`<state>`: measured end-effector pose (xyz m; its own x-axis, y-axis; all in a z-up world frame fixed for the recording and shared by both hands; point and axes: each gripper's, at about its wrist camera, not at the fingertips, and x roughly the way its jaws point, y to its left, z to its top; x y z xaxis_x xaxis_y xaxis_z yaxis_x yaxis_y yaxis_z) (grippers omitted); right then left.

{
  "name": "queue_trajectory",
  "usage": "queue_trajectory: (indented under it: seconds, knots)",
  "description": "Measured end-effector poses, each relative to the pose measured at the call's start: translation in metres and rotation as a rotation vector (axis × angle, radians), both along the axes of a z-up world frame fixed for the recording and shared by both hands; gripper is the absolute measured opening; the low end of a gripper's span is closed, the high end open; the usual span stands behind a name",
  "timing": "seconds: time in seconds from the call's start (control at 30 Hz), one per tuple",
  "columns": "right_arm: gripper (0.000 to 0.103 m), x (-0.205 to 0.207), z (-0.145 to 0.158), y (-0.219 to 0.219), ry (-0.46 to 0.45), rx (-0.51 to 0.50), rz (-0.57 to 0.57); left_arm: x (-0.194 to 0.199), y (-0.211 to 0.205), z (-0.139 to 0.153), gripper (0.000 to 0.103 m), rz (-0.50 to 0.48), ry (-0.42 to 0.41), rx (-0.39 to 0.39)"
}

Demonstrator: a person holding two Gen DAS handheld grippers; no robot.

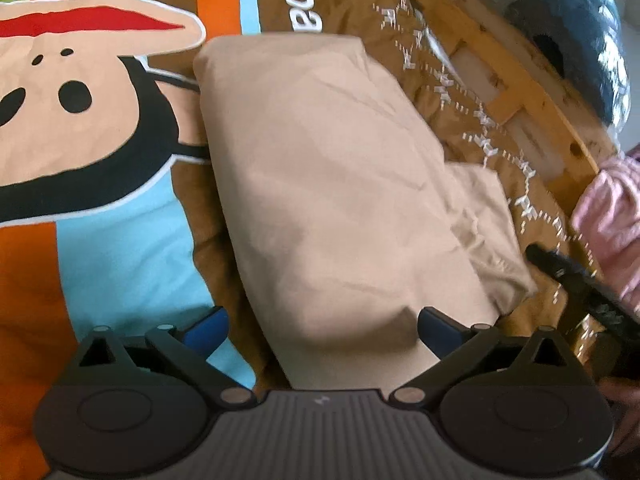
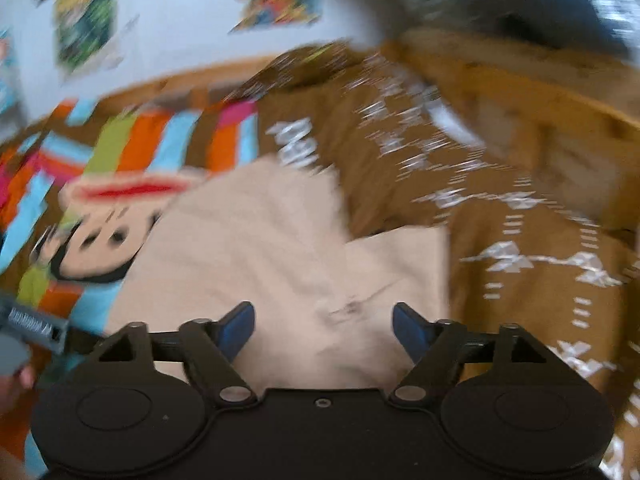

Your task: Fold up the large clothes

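Left wrist view shows the beige garment (image 1: pixel 332 184) lying folded into a long, soft slab on the cartoon-print bedspread (image 1: pixel 100 128), its long axis running from the lower centre of the frame up toward the upper left. The left gripper (image 1: pixel 322 326) stands wide open with the near end of the cloth between its blue fingertips (image 1: pixel 210 330), neither pad pressing. At the right edge the right gripper (image 1: pixel 576 280) shows dark beside a small flap of the same cloth. Right wrist view is blurred; the right gripper (image 2: pixel 323 326) is parted and holds nothing, the garment (image 2: pixel 260 248) directly ahead and below it. The fabric looks matte, lightly creased woven cotton; the left tongs seem nearer the end.
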<state>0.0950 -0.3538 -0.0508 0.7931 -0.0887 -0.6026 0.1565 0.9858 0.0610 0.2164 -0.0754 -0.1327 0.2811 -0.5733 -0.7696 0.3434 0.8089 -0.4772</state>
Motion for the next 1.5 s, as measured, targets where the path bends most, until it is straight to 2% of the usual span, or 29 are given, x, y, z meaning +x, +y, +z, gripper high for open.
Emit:
queue_trajectory:
  seconds: [0.07,0.17,0.23,0.27,0.3,0.33,0.4,0.5,0.57,0.63,0.73,0.77,0.83,0.9,0.93,1.0,1.03,1.17,1.23,1.3,1.4,1.5]
  knots:
    - [0.082,0.000,-0.004,-0.009,0.007,-0.011,-0.063,0.002,0.003,0.003,0.102,0.025,-0.033,-0.028]
    - [0.079,0.010,-0.016,-0.019,0.036,-0.059,-0.091,0.007,0.009,0.006,0.102,0.064,-0.057,-0.047]
    - [0.064,0.019,-0.026,-0.027,0.067,-0.036,-0.103,0.011,0.014,0.004,0.102,0.100,-0.049,-0.055]
    - [0.045,0.022,-0.031,-0.030,0.084,-0.006,-0.098,0.013,0.017,0.003,0.102,0.113,-0.043,-0.060]
    - [0.032,0.022,-0.034,-0.030,0.094,0.009,-0.092,0.015,0.019,0.002,0.102,0.124,-0.037,-0.062]
    - [0.030,0.021,-0.034,-0.026,0.088,-0.012,-0.086,0.016,0.021,0.002,0.102,0.134,-0.034,-0.060]
    - [0.007,0.018,-0.028,-0.008,0.055,-0.121,-0.003,0.017,0.023,0.001,0.102,0.144,-0.034,-0.056]
    - [0.006,0.010,-0.023,0.027,0.004,-0.297,0.133,0.017,0.024,0.000,0.102,0.143,-0.040,-0.056]
    - [0.006,0.006,-0.024,0.044,-0.010,-0.356,0.211,0.016,0.023,-0.001,0.102,0.135,-0.045,-0.048]
    - [0.006,0.006,-0.025,0.049,-0.007,-0.364,0.231,0.015,0.021,0.000,0.102,0.125,-0.054,-0.042]
    - [0.006,0.008,-0.023,0.034,0.005,-0.313,0.150,0.013,0.021,0.001,0.102,0.110,-0.072,-0.071]
    - [0.008,0.008,-0.021,0.026,0.011,-0.284,0.112,0.012,0.021,0.002,0.102,0.109,-0.082,-0.091]
    - [0.018,0.011,-0.020,0.005,0.021,-0.209,0.032,0.013,0.022,0.003,0.102,0.104,-0.114,-0.126]
    - [0.040,0.013,-0.020,-0.015,0.011,-0.112,-0.026,0.021,0.020,0.003,0.103,0.103,-0.144,-0.145]
    - [0.046,0.014,-0.021,-0.024,0.008,-0.055,-0.049,0.027,0.019,0.001,0.103,0.105,-0.143,-0.138]
    - [0.073,0.014,-0.023,-0.041,0.001,0.082,-0.088,0.041,0.017,-0.004,0.102,0.089,-0.119,-0.126]
    - [0.078,0.015,-0.026,-0.047,0.006,0.138,-0.099,0.048,0.017,-0.008,0.102,0.071,-0.104,-0.129]
    - [0.081,0.021,-0.040,-0.064,0.072,0.296,-0.102,0.070,0.019,-0.025,0.103,0.004,-0.038,-0.197]
    - [0.081,0.027,-0.047,-0.067,0.100,0.361,-0.061,0.080,0.019,-0.031,0.102,-0.026,-0.024,-0.224]
    - [0.090,0.034,-0.052,-0.064,0.132,0.377,-0.006,0.090,0.018,-0.036,0.103,-0.041,-0.015,-0.241]
    - [0.092,0.045,-0.060,-0.061,0.180,0.346,0.038,0.106,0.020,-0.046,0.103,-0.034,0.003,-0.289]
    - [0.096,0.051,-0.064,-0.059,0.190,0.367,0.058,0.115,0.021,-0.053,0.103,-0.027,0.012,-0.335]
